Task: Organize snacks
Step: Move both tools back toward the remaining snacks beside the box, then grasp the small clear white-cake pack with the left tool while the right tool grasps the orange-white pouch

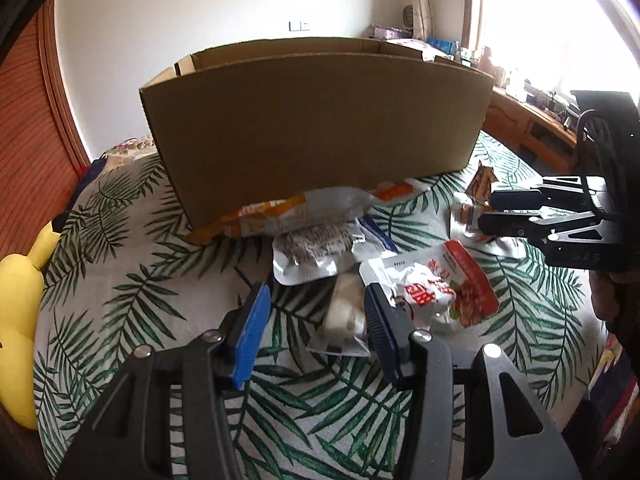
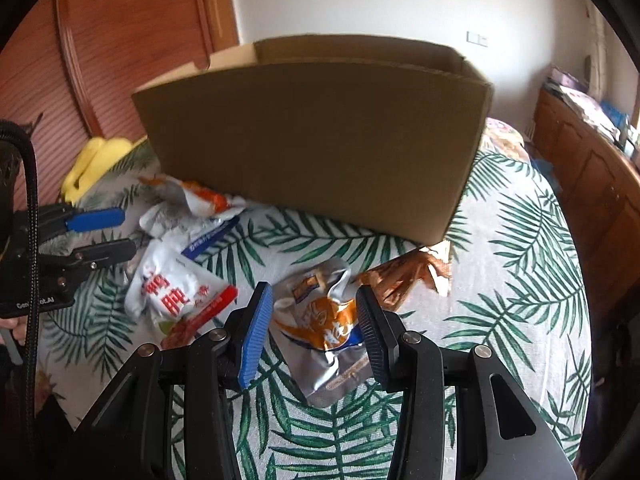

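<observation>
The silver-and-orange snack pouch [image 2: 320,328] is being straddled by the right gripper [image 2: 314,332], jaws spread and empty, its long axis running between them; the left gripper [image 1: 316,334], likewise spread, is being held above a pale packet [image 1: 346,320].

We see our left gripper [image 1: 316,320] low in the frame, its jaws apart above a small pale snack packet [image 1: 344,320] on the leaf-print bedcover [image 1: 132,308]. Just right of it lies a white and red pouch [image 1: 436,288], and beyond it a silvery pouch [image 1: 312,256] and an orange and white bag [image 1: 288,212] against the open cardboard box [image 1: 316,128]. Our right gripper [image 1: 486,210] reaches in from the right edge, near a brown wrapper [image 1: 482,184]. A yellow plush toy [image 1: 20,312] sits at left.
</observation>
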The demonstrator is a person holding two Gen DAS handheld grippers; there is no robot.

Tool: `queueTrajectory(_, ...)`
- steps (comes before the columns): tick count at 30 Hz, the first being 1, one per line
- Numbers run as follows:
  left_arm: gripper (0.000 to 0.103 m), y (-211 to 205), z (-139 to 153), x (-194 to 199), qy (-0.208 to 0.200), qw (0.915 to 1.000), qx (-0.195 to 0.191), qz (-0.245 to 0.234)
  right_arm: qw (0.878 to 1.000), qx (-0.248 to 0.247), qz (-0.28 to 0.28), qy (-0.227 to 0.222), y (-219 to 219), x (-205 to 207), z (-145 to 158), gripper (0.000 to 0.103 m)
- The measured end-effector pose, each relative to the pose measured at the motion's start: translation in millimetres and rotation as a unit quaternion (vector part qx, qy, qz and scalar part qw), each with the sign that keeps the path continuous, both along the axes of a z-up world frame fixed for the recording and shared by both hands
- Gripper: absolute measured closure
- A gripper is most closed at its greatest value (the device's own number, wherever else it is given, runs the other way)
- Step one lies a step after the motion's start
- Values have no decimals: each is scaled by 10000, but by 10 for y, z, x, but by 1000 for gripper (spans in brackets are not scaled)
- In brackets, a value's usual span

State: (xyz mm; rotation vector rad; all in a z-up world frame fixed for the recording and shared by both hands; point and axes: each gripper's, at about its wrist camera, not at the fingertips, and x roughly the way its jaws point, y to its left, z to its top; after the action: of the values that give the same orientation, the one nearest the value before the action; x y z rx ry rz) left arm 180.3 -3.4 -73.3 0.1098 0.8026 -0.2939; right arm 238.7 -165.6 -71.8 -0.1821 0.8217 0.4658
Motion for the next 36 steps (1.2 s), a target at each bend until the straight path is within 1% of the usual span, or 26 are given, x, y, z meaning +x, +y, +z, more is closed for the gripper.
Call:
queueTrajectory(5,54,4,-42,2,81,10000,28,-27,9999,-152,52,13,25,-25,-63,58)
queueTrajectory(7,54,-4,-66,-9,121,9999,40,-51,9998,-165,73,17,23,-35,-67,55)
queueTrajectory(9,54,-19,-94,-7,171,9998,70,-91,9997,-228,93,10,35,-48,-78,49)
queueTrajectory(11,54,-41,-131,-20,211,9996,120,-122,9993,-350,130,14,60,-60,-114,47)
queueTrajectory(14,54,-47,-160,-12,258,9994,164,-147,9983,-556,153,-108,131,-96,-163,45)
queueTrajectory(18,54,-43,-158,3,260,9994,180,-141,9973,-690,170,-183,188,-145,-199,42)
queueTrajectory(20,54,-46,-159,20,267,9994,180,-143,9974,-674,175,-170,190,-134,-203,41)
queueTrajectory(23,54,-60,-154,70,327,9993,117,-150,9977,-653,99,-117,195,-111,-221,34)
queueTrajectory(26,54,-83,-148,109,364,9992,67,-159,9981,-608,79,-80,160,-92,-220,31)
queueTrajectory(33,54,-128,-159,162,339,9992,108,-163,9986,-531,34,-6,120,-58,-230,27)
queueTrajectory(36,56,-126,-159,165,336,9993,82,-151,9988,-495,16,38,90,-24,-227,25)
